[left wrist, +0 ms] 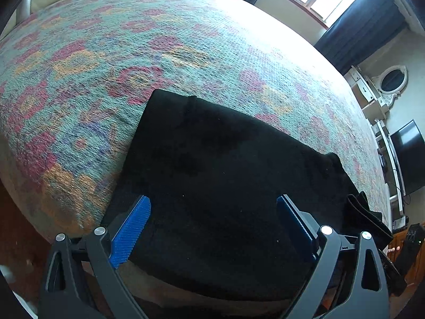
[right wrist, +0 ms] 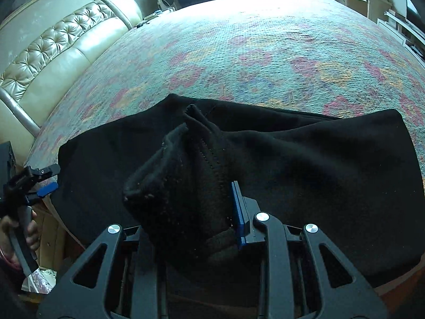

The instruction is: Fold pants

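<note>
- The black pants (left wrist: 225,175) lie partly folded at the near edge of a bed, on a floral bedspread (left wrist: 111,61); in both wrist views their long side runs left to right along that edge.
- The right gripper (right wrist: 209,207) is clamped on a thick bunched end of the cloth, seemingly a hem or waistband, which rises between its arms; only the right blue pad (right wrist: 239,212) shows, the other being buried in fabric.
- The held bunch stands above the flat layers, which spread away to the far left and far right of the gripper, so the right hand is plainly the nearer one for the coming fold.
- The left gripper (left wrist: 212,226) hovers over the pants' near left part with its blue pads (left wrist: 130,234) wide apart and nothing between them; the cloth lies flat beneath.
- In the right wrist view that same left gripper appears at the far left edge, just beside the pants' left border, held by a person's hand (right wrist: 29,234).
- Judged from this, the move ahead is to carry the gripped end across and lay it on the flat stack; a small raised tuck at the far edge may need smoothing.
- Nothing stands on the bedspread in the way; a padded headboard (right wrist: 53,53) sits well off to the left, and a dresser with oval mirror (left wrist: 393,79) and a dark screen (left wrist: 409,154) well off to the right.
</note>
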{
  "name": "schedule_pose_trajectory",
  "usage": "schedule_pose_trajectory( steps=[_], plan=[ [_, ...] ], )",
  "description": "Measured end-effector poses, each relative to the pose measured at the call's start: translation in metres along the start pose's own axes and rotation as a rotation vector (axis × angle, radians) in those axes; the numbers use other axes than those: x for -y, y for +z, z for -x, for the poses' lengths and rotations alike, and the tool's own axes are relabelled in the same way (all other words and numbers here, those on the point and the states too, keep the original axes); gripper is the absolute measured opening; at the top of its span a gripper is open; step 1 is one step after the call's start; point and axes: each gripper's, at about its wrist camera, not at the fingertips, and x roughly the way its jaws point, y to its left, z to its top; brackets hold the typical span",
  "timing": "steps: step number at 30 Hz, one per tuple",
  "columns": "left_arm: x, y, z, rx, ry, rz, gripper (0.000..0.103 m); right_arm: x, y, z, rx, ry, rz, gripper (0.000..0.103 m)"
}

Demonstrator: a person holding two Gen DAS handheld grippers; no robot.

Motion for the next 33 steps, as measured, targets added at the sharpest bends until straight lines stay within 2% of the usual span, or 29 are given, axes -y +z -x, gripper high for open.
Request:
schedule_pose_trajectory(
  steps=[4, 10, 26, 30, 33],
  plan=[
    [-0.001, 0.000, -0.001, -0.002, -0.001, 0.003, 0.094, -0.009, -0.005, -0.005, -0.003, -0.032, 0.025, 0.030],
    [0.001, -0.001, -0.002, -0.009, 0.010, -0.013, 0.094, -0.025, -0.013, -0.010, -0.006, -0.065, 0.086, 0.039],
    [0.006, -0.005, -0.003, -0.014, 0.032, -0.052, 0.094, -0.059, -0.026, -0.012, -0.021, -0.044, 0.164, 0.059],
    [0.010, -0.005, -0.004, -0.015, 0.042, -0.066, 0.094, -0.067, -0.028, -0.008, -0.024, -0.004, 0.168, 0.061],
    [0.012, -0.006, -0.004, -0.016, 0.052, -0.085, 0.094, -0.075, -0.024, 0.005, -0.027, 0.087, 0.168, 0.061]
  ],
)
